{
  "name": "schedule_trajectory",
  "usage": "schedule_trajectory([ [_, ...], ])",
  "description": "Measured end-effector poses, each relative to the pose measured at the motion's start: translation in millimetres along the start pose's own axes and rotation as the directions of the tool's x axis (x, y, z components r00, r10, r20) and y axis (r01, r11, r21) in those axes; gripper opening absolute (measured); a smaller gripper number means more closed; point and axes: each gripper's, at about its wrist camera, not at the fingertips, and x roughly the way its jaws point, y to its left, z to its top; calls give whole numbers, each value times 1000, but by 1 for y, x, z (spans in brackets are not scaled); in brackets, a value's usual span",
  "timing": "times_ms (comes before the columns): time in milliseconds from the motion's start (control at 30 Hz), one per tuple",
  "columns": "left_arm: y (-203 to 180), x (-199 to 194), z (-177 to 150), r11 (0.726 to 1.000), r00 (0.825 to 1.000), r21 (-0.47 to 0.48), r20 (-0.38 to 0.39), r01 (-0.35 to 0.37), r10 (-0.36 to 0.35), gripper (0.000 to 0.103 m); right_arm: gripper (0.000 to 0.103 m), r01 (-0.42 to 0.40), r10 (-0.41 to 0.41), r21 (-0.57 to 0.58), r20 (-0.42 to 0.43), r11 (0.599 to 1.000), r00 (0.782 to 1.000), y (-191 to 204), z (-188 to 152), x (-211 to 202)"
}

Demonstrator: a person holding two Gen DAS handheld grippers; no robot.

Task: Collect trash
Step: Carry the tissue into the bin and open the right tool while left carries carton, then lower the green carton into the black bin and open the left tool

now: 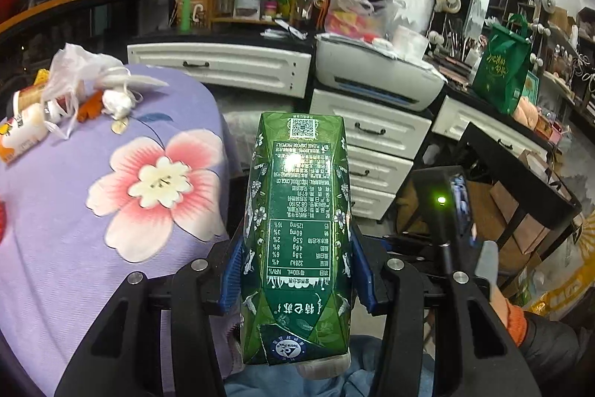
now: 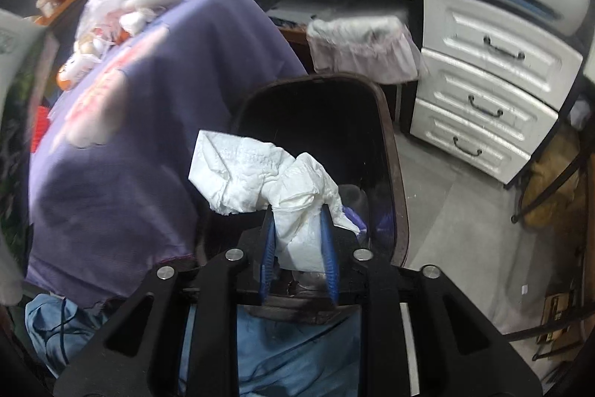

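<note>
Between the left gripper (image 1: 295, 270) blue ribbed pads: glossy green faceted milk carton (image 1: 297, 233), clamped at both sides, jaws mid-width. Right gripper (image 2: 299, 248): crumpled white embossed tissue (image 2: 267, 181) between its blue pads, jaws fairly narrow; whether they press it, cannot tell. Tissue hangs over the dark oval-rimmed bin (image 2: 394, 151). Left of it, lilac floral tablecloth (image 1: 74, 229) with more wrappers (image 1: 74, 92) in a heap.

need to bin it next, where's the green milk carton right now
In the left wrist view, centre frame, the green milk carton sits clamped between the left gripper jaws, right of the purple flowered cloth.
</note>
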Motion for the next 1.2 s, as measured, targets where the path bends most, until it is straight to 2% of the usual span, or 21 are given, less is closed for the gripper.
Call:
schedule_trajectory([
  [67, -3, 8, -2, 1000, 1000, 6, -14, -1, 2, 49, 60, 12, -12, 19, -10, 1000, 1000, -6, -1, 10],
  [100, -3, 9, -4, 1000, 1000, 9, -19, -2, 2, 49, 63, 20, -20, 29, -8, 999, 1000, -8, -3, 14],
  [367, -14, 37, -6, 998, 998, 66, -67, -14, 18, 49, 63, 73, -75, 36, 40, 997, 996, -17, -9, -2],
  [500, -18, 56, -3, 997, 996, 82, -92, -11, 19, 49, 64, 133, -134, 17, 95, 991, 986, -17, -11, -24],
  [733, -22, 99, -2, 993, 987, 115, -157, -23, 41, 49, 64, 185, -191, 53, 141, 981, 972, -33, -18, -47],
  [967, -25, 132, -9, 991, 974, 129, -215, -37, 64, 49, 64, 210, -221, 82, 151, 974, 964, -44, -29, -59],
  [1200, -26, 143, -9, 990, 969, 135, -236, -40, 71, 49, 64, 227, -243, 123, 139, 966, 960, -56, -37, -63],
])
